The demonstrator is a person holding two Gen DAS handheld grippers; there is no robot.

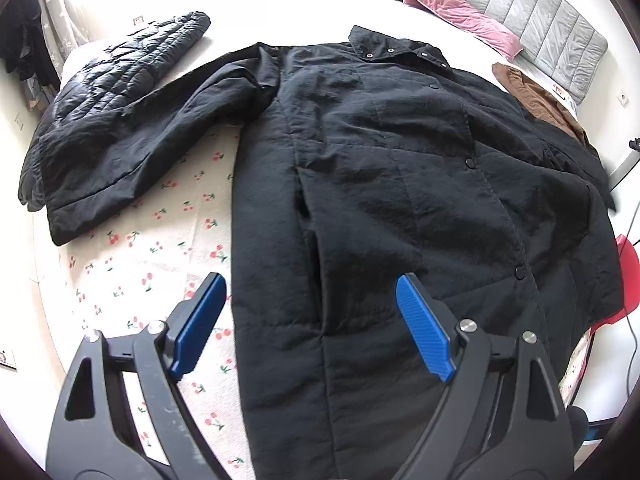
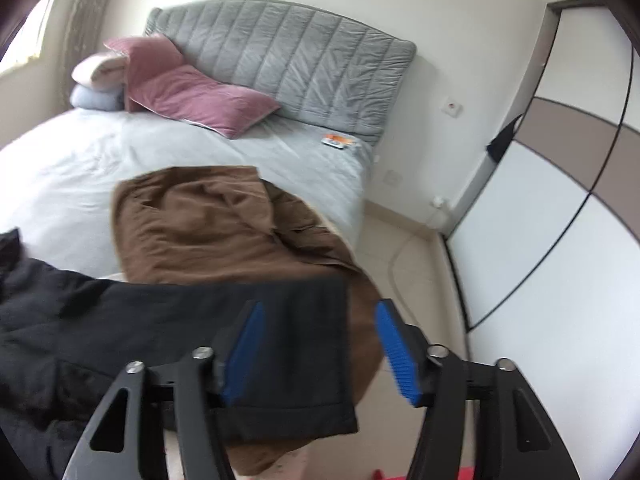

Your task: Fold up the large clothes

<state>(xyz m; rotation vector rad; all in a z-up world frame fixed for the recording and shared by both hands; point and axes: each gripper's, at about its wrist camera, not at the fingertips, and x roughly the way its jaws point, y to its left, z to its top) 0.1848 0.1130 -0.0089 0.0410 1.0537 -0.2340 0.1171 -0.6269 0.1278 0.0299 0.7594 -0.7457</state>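
A large black coat (image 1: 400, 184) lies spread flat on the bed, collar at the far end, front snaps shut. Its left sleeve (image 1: 132, 148) stretches out to the left. My left gripper (image 1: 310, 292) is open and empty, hovering over the coat's lower left part. In the right wrist view the coat's right sleeve (image 2: 280, 352) lies over a brown garment (image 2: 208, 224) at the bed's right edge. My right gripper (image 2: 318, 316) is open and empty just above the sleeve's cuff end.
A black quilted jacket (image 1: 132, 64) lies at the far left of the bed. Pink pillows (image 2: 188, 88) and a grey headboard (image 2: 288, 60) are at the bed's head. A cherry-print sheet (image 1: 168, 240) covers the bed. A wardrobe (image 2: 560, 200) and bare floor are to the right.
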